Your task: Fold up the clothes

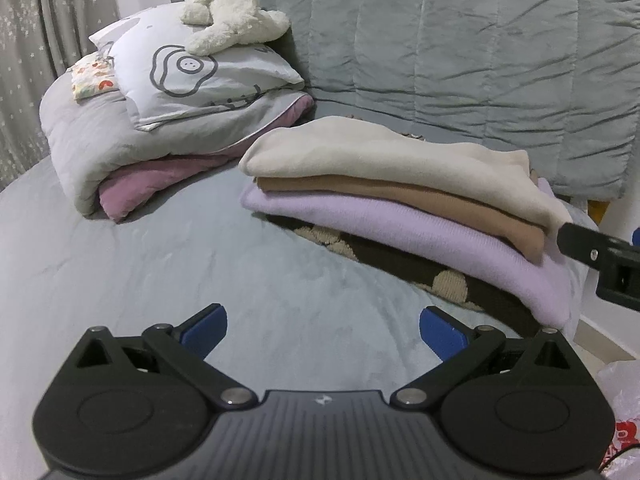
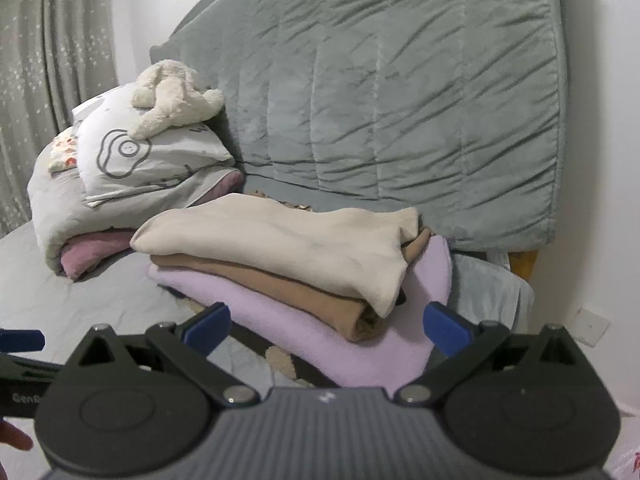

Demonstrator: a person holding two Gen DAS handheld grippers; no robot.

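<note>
clothes sit folded in one stack near the headboard (image 2: pixel 380 100): cream top (image 2: pixel 280 248) on tan piece (image 2: pixel 280 284) on lilac sweater (image 2: pixel 320 332), over a dark dotted piece (image 1: pixel 420 268). left gripper (image 1: pixel 323 332) and right gripper (image 2: pixel 326 330) both have fingers spread, holding nothing. fits either a finished stack or one awaiting more. any handling: grip a folded edge, lift both sides level. lilac corner overhangs the bed edge at right. open sheet (image 1: pixel 160 260) at left; duvet pile (image 1: pixel 140 136) bounds it.
</note>
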